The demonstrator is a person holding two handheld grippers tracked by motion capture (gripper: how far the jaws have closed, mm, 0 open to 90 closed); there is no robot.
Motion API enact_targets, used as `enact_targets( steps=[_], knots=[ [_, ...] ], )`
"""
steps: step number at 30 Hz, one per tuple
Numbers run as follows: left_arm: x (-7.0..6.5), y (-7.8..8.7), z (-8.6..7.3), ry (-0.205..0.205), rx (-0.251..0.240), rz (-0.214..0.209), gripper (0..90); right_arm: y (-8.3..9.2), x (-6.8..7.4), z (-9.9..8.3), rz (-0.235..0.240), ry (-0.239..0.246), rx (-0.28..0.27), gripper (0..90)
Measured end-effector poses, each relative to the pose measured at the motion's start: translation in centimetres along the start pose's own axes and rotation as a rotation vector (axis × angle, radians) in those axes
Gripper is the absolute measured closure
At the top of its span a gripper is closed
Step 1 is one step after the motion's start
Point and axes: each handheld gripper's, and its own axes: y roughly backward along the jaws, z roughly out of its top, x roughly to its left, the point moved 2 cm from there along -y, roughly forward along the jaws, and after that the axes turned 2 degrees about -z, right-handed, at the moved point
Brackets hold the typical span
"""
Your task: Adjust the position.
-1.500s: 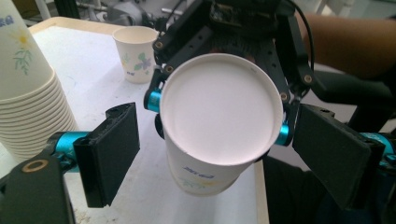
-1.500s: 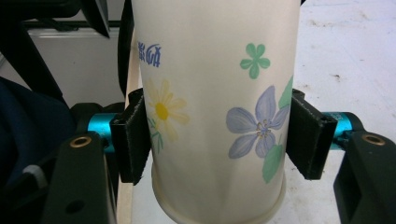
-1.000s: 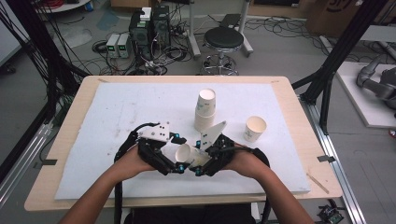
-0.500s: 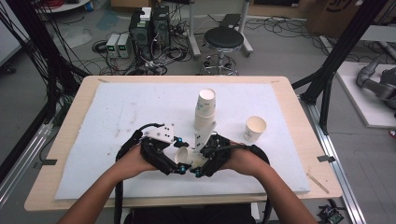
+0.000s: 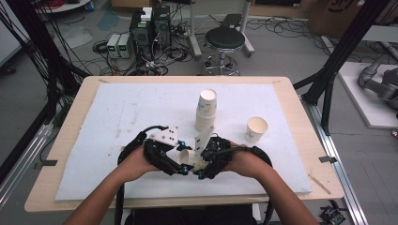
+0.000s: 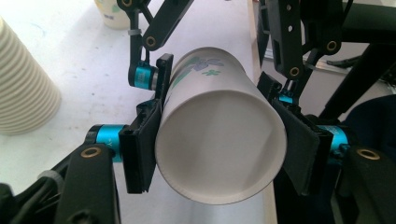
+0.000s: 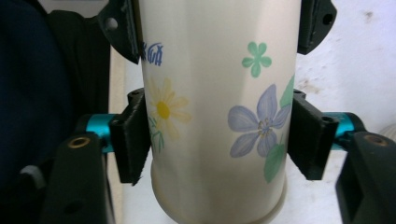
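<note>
A white paper cup with painted flowers lies level between both grippers, just above the white mat near the front edge. My left gripper is shut on it close to the open rim; its jaws have just been closing and the pads press both sides of the cup. My right gripper straddles the cup near its base. Its jaws have just been opening, and the pads still lie against the cup's sides. The two grippers face each other, left gripper and right gripper.
A stack of upturned paper cups stands just behind the hands. A single upright cup sits to the right. The white mat covers the wooden table; the table's front edge is right beneath the hands.
The left gripper's jaws have closed onto the cup's rim end. Both hands have stayed in place with the cup between them.
</note>
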Motion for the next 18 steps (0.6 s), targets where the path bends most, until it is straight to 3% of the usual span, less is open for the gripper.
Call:
enact_targets(
  steps=[4,13,18],
  knots=[
    [0.1,0.3,-0.4,0.023,-0.051,0.004,36.9,0.7,-0.1,-0.4,-0.026,-0.028,-0.083,22.1],
    [0.0,0.9,-2.0,0.06,-0.163,0.042,36.8,2.8,0.0,-2.0,-0.055,-0.073,-0.279,20.6],
    [-0.1,1.3,-3.1,0.08,-0.226,0.061,36.6,3.6,0.0,-3.5,-0.113,-0.164,-0.436,20.3]
  ],
)
